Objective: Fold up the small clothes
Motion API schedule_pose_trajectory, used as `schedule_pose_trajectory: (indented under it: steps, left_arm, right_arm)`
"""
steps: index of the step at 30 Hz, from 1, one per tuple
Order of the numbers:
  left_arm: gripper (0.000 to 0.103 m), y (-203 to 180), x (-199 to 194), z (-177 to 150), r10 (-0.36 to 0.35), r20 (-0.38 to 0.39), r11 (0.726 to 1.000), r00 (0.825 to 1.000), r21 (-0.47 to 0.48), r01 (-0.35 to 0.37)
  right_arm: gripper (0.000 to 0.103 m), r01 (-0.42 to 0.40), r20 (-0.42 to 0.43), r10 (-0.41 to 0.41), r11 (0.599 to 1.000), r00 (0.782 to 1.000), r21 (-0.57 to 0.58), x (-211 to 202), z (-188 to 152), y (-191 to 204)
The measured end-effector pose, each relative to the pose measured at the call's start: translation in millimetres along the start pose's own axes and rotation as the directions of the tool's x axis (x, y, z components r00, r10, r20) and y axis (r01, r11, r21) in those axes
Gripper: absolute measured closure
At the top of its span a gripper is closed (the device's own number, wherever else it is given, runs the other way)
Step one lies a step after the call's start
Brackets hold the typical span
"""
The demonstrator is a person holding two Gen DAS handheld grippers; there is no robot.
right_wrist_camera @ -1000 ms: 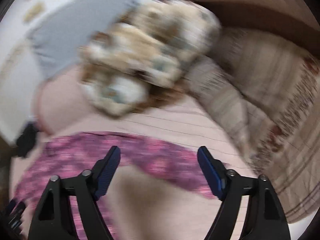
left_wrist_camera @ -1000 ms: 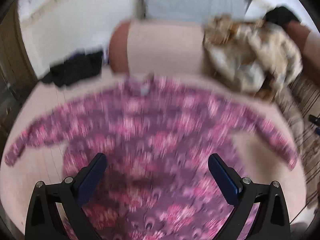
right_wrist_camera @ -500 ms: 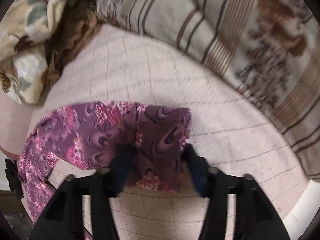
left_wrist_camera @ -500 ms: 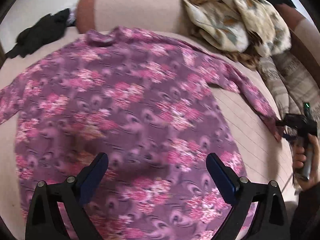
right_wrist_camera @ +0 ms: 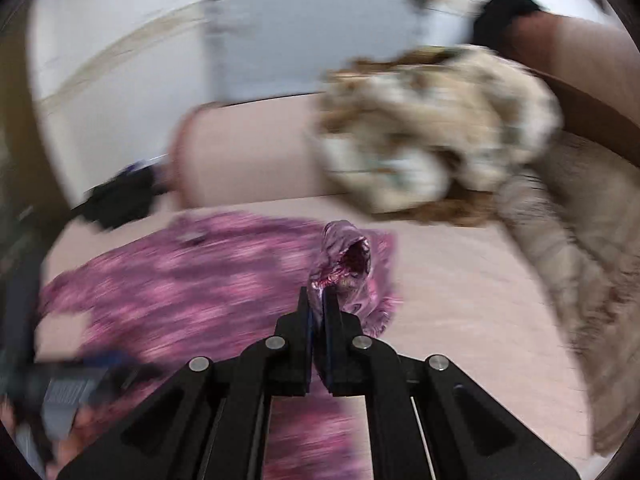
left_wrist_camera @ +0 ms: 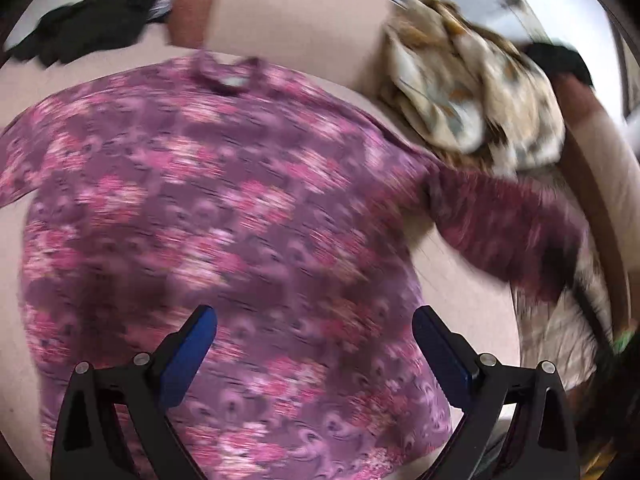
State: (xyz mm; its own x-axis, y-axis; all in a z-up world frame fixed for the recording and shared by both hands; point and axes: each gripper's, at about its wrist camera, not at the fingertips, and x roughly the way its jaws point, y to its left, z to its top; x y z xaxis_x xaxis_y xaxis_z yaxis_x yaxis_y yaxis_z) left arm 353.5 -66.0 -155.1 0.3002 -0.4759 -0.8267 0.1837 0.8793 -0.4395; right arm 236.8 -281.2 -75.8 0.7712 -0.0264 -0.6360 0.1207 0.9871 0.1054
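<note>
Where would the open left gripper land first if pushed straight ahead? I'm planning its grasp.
Probably on the purple floral shirt, spread flat directly beyond the left gripper; blur leaves the depth unclear.

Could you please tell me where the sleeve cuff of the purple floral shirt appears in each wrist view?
Left wrist: the sleeve cuff hangs lifted at right of centre.
Right wrist: centre frame, pinched in the right hand-held gripper.
Shared landmark: the beige patterned bundle.

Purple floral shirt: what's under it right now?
The purple floral shirt lies on the pink bed surface, bare around its edges. Its right sleeve is pinched in the right gripper. Anything beneath its body is covered.
</note>
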Motion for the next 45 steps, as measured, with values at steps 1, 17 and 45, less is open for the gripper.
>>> schedule_pose_trajectory:
  steps: [1,17,45]
  left_arm:
    - [0.003,9.4,-2.8,3.4,-0.003,0.012,1.000,1.000,-0.024,0.003]
    - [0.003,45.8,41.6,3.2,-0.089,-0.111,0.981,0.990,-0.181,0.068]
    - [0.094,68.1,25.4,-88.0,0.071,-0.145,0.982,0.987,-0.161,-0.094]
  right_arm:
    - [0.099,-0.057,-0.012,0.057,0.998,0.998,-0.003,4.9,-6.4,12.8]
    - [0.024,-0.379,-0.245,0.436,0.892,0.866,0.246,64.9,-43.4,6.3]
    - [0.040,-0.214,-0.370,0.330,0.923,0.868,0.321,144.7,-8.6,-50.2]
